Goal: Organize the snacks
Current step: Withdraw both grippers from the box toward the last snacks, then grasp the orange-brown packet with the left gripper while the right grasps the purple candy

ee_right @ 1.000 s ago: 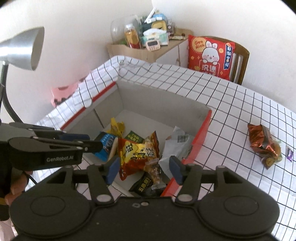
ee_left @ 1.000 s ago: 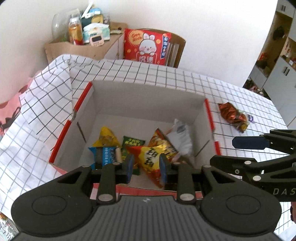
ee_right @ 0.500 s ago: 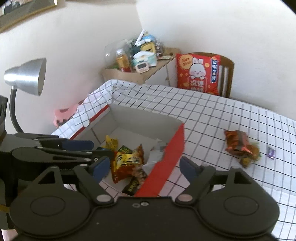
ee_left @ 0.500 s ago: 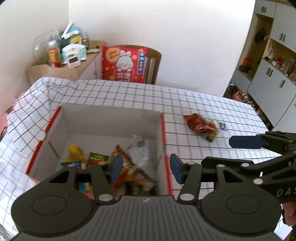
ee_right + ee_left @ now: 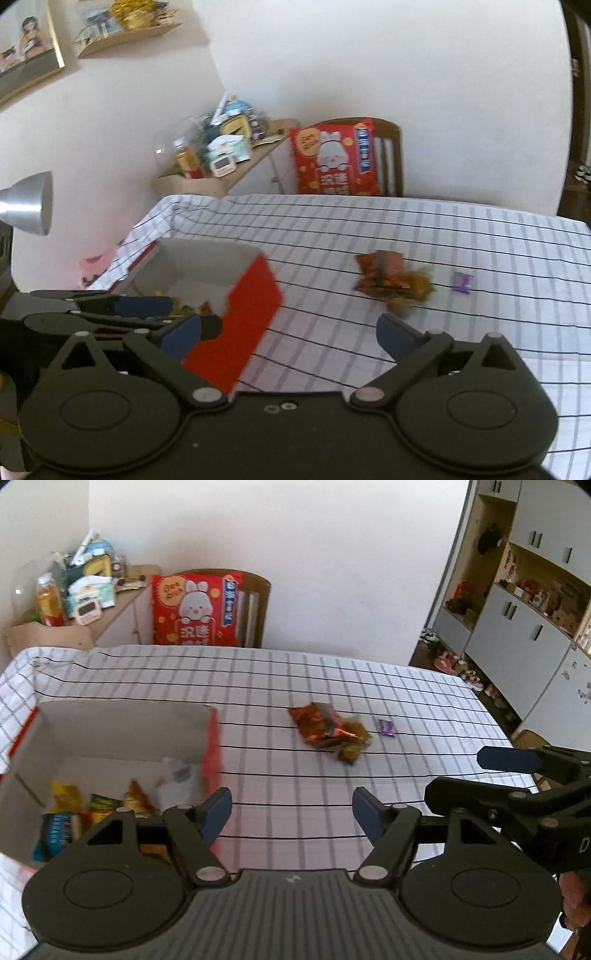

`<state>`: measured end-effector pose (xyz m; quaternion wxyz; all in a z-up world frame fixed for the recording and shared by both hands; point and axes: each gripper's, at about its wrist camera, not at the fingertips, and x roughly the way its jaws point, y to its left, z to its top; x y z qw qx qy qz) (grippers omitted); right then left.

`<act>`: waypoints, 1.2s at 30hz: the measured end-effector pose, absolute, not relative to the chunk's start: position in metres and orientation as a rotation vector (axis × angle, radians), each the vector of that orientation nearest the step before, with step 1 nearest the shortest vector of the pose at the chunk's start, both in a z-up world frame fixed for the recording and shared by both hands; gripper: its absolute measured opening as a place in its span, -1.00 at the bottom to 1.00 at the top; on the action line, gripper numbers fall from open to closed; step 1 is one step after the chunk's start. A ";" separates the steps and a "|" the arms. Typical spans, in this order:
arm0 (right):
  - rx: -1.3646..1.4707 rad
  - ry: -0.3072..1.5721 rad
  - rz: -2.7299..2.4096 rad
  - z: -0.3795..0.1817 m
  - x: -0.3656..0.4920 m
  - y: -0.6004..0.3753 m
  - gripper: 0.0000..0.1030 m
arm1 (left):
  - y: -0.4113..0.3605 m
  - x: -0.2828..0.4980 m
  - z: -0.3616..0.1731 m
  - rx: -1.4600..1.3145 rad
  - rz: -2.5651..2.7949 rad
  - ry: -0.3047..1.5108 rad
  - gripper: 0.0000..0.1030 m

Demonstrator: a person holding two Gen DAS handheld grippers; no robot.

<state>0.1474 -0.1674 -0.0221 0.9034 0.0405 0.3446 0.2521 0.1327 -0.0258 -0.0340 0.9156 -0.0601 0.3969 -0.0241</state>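
Observation:
An open cardboard box (image 5: 110,731) with red outer walls (image 5: 247,314) stands on the checked tablecloth at the left. Several snack packets (image 5: 66,797) lie inside it. An orange-red foil packet (image 5: 325,727) (image 5: 384,275) lies on the cloth right of the box, and a small purple candy (image 5: 386,728) (image 5: 463,282) sits just beyond it. My left gripper (image 5: 291,814) hovers by the box's right wall, its jaws opening and empty. My right gripper (image 5: 286,334) hangs short of the foil packet, its jaws opening wide and empty. Each gripper shows at the edge of the other's view.
A big red bunny-print bag (image 5: 199,616) stands on a wooden chair behind the table. A cluttered side shelf (image 5: 74,590) is at the back left, and grey cabinets (image 5: 535,627) at the right. A metal lamp (image 5: 29,203) stands left of the box.
Both grippers have swung right, away from over the box toward the foil packet. Their jaws have widened, and the packets that were between them now lie in the box.

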 end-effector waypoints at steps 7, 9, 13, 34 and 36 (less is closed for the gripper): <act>0.070 0.726 0.453 -0.035 0.171 -0.215 0.99 | -0.055 0.170 -0.051 -0.186 -0.027 0.871 0.45; 0.065 0.725 0.421 -0.038 0.183 -0.229 0.99 | -0.063 0.183 -0.054 -0.193 -0.015 0.882 0.46; 0.056 0.741 0.357 -0.051 0.211 -0.253 0.99 | -0.076 0.212 -0.061 -0.175 0.029 0.900 0.45; -0.006 0.868 0.254 -0.130 0.338 -0.261 0.87 | -0.085 0.360 -0.128 -0.221 0.210 1.086 0.46; -0.025 0.872 0.247 -0.137 0.346 -0.257 0.83 | -0.084 0.369 -0.136 -0.230 0.218 1.104 0.45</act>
